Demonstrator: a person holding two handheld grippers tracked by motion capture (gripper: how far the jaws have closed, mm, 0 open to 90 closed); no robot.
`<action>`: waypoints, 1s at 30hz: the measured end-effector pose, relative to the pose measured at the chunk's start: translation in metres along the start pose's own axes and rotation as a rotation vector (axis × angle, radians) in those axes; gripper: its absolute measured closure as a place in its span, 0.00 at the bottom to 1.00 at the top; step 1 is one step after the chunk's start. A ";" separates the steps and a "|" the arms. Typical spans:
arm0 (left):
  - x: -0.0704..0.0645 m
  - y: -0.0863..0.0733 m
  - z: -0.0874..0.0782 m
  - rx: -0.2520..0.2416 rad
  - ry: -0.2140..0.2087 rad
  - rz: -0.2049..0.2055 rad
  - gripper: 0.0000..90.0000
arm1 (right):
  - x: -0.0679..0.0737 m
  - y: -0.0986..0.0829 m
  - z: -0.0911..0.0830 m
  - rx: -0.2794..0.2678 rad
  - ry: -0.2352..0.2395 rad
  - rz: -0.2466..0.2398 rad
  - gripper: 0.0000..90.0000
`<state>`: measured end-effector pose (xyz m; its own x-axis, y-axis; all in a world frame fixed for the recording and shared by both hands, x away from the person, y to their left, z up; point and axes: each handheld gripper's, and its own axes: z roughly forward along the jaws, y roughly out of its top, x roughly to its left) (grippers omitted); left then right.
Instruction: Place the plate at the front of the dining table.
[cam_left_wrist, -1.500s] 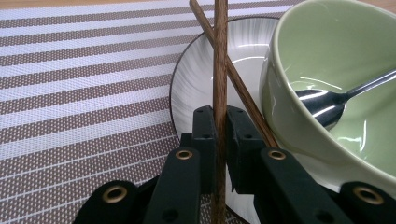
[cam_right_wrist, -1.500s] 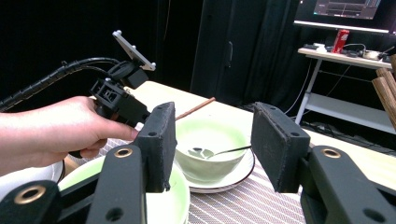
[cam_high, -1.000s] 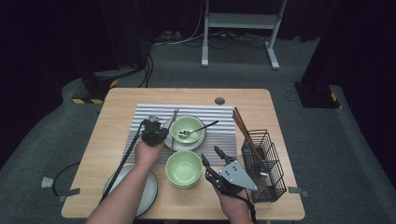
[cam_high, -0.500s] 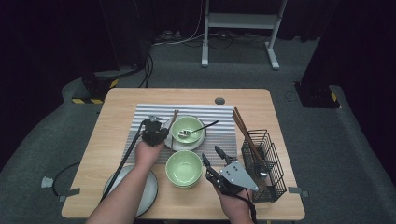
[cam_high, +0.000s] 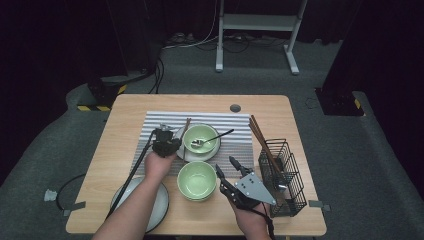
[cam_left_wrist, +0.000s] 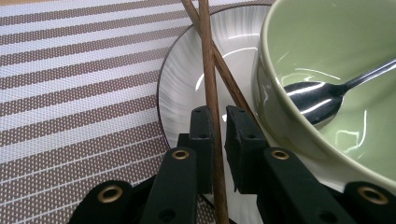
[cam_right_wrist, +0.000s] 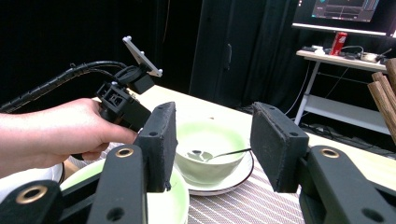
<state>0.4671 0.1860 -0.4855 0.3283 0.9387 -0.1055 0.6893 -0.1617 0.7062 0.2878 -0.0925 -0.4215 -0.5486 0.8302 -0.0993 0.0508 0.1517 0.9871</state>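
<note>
Wooden chopsticks (cam_left_wrist: 211, 88) lie crossed on the white plate (cam_left_wrist: 182, 93) beside the green bowl (cam_left_wrist: 327, 70), one stick pinched in the closed left gripper (cam_left_wrist: 219, 135). The right gripper (cam_right_wrist: 212, 144) hovers with jaws wide apart. A crooked lift could drag the second stick or nudge the bowl and its spoon (cam_left_wrist: 317, 95).

**Lit counter, dark room**

The counter (cam_high: 300, 200) is lit evenly from overhead, while the surrounding room is left nearly black. Only soft, short shadows are cast. In the left gripper view, white glare streaks are seen on the green bowl (cam_left_wrist: 327, 70) and the spoon (cam_left_wrist: 313, 95) just beyond the left tool (cam_left_wrist: 219, 122), whose near parts are slightly blurred. In the right gripper view, the right tool (cam_right_wrist: 212, 140) is rendered soft and the background dim.
</note>
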 end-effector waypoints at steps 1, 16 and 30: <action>0.000 0.000 0.000 0.000 0.002 0.001 0.90 | 0.000 0.000 0.000 0.000 0.000 0.001 0.56; 0.003 0.000 0.000 0.005 0.047 -0.008 0.93 | 0.001 0.000 0.001 0.001 0.002 -0.007 0.57; 0.004 0.003 0.003 0.021 0.066 -0.024 0.93 | 0.002 -0.001 0.001 0.003 0.003 -0.005 0.57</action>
<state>0.4722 0.1888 -0.4862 0.2688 0.9603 -0.0753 0.7102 -0.1447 0.6890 0.2875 -0.0909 -0.4225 -0.5515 0.8277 -0.1040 0.0501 0.1574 0.9863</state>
